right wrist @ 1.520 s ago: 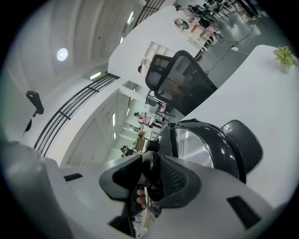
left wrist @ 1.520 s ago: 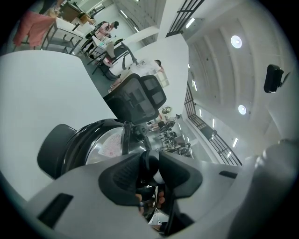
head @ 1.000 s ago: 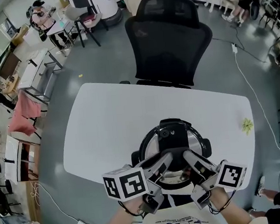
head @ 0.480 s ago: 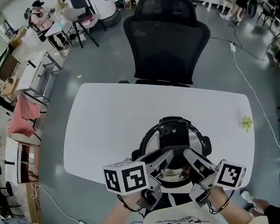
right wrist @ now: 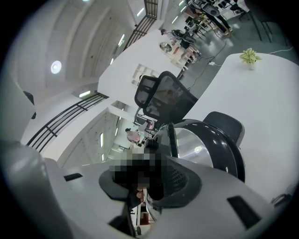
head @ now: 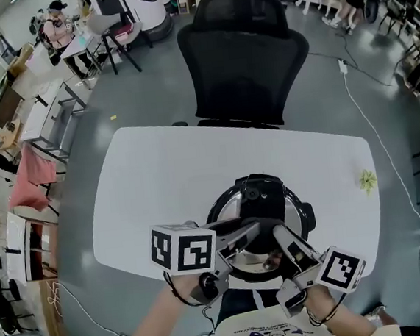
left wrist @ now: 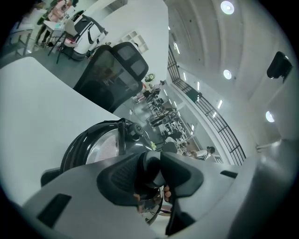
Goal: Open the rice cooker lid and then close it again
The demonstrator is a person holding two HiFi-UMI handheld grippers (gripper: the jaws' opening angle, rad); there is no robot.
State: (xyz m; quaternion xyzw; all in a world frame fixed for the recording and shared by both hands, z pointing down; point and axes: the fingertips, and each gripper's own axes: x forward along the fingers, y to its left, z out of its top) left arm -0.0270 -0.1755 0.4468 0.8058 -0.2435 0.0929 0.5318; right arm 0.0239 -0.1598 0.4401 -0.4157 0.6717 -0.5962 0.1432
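Observation:
A black rice cooker (head: 261,203) with a silvery lid stands on the near half of the white table (head: 160,183). From above the lid looks down. Both grippers reach in from the near edge and meet at the lid's front. My left gripper (head: 252,233) comes from the left; in the left gripper view its pads (left wrist: 124,172) clamp a dark rounded handle part (left wrist: 150,163), with the lid's dome (left wrist: 100,144) beyond. My right gripper (head: 281,236) comes from the right. Its pads (right wrist: 180,179) close round the same dark part, half hidden by a mosaic patch; the lid (right wrist: 205,140) lies beyond.
A black office chair (head: 244,57) stands behind the table's far edge. A small green plant (head: 367,180) sits near the table's right edge. Desks, chairs and people fill the room's far left, and a white cable (head: 371,118) runs over the floor on the right.
The left gripper has rolled, so its marker cube now tilts and sits a little lower left. The right gripper and the cooker have barely moved.

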